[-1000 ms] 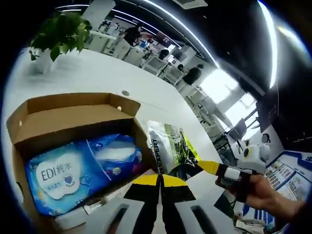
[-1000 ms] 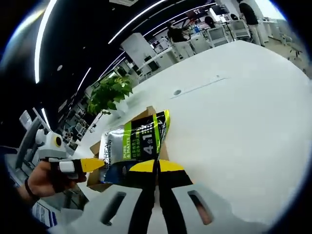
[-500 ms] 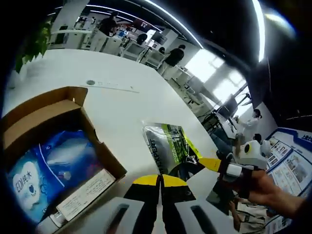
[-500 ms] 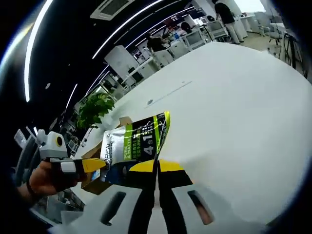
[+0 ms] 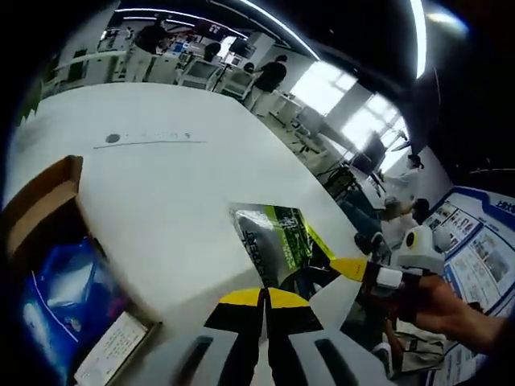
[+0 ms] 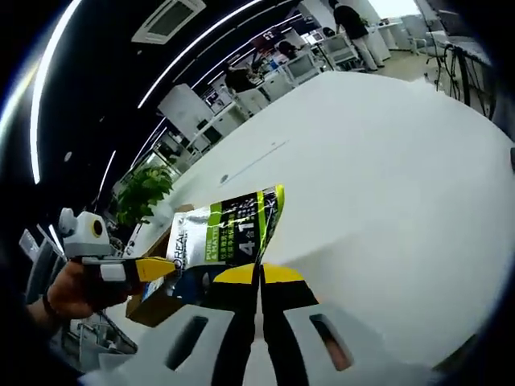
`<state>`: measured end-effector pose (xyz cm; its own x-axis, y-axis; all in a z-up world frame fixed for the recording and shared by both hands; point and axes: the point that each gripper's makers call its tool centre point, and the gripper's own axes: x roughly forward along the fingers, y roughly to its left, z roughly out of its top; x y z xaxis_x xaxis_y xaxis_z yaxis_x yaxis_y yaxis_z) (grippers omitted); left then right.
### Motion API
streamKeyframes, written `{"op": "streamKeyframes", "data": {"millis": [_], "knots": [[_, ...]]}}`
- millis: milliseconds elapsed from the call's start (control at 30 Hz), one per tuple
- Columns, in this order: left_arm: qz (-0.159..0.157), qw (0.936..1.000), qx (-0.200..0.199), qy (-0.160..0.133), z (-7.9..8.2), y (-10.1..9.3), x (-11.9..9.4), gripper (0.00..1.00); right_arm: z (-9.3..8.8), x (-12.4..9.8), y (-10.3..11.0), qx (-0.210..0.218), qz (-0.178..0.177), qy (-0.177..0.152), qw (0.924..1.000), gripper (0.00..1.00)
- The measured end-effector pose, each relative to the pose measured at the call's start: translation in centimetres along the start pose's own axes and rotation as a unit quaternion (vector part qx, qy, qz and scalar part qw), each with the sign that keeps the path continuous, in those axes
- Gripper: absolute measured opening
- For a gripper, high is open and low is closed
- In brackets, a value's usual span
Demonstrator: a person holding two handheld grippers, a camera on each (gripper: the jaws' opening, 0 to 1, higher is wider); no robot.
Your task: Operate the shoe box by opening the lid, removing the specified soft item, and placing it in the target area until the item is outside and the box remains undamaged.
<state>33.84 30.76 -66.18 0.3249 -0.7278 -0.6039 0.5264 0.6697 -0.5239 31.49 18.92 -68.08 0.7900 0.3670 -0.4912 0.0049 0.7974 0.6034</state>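
1. Together, our two grippers pinch the silver and green pouch (image 5: 273, 241) at its lower edge: the left gripper (image 5: 264, 299) has its jaws clamped on it, and so does the right gripper (image 6: 259, 277).
2. Held up above the white table (image 6: 386, 161), the pouch (image 6: 221, 237) is outside the box.
3. Beyond it, at the left of the left gripper view, the cardboard shoe box (image 5: 40, 201) stands open, with a blue tissue pack (image 5: 56, 305) inside.
4. Farther back, we see a potted plant (image 6: 143, 193) and office desks (image 5: 201, 72).
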Motion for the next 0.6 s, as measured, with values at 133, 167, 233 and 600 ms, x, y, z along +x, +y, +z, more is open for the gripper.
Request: {"op": "streamKeyframes", "data": {"millis": [133,167,233,600], "knots": [[0.004,0.9998,0.016,0.006,0.7,0.0,1.0,0.00,0.8,0.7,-0.7,0.002,-0.003,0.000,1.0000,0.00],[0.005,0.9998,0.019,0.007,0.9,0.1,1.2,0.00,0.9,0.8,-0.7,0.002,-0.003,0.000,1.0000,0.00],[0.008,0.9997,0.022,0.010,1.2,0.4,1.7,0.00,1.5,1.6,-1.0,0.002,-0.003,0.001,1.0000,0.00],[0.031,0.9987,0.023,0.032,1.7,2.8,4.4,0.00,2.1,4.2,-1.7,-0.012,-0.006,0.026,0.9996,0.00]]}}
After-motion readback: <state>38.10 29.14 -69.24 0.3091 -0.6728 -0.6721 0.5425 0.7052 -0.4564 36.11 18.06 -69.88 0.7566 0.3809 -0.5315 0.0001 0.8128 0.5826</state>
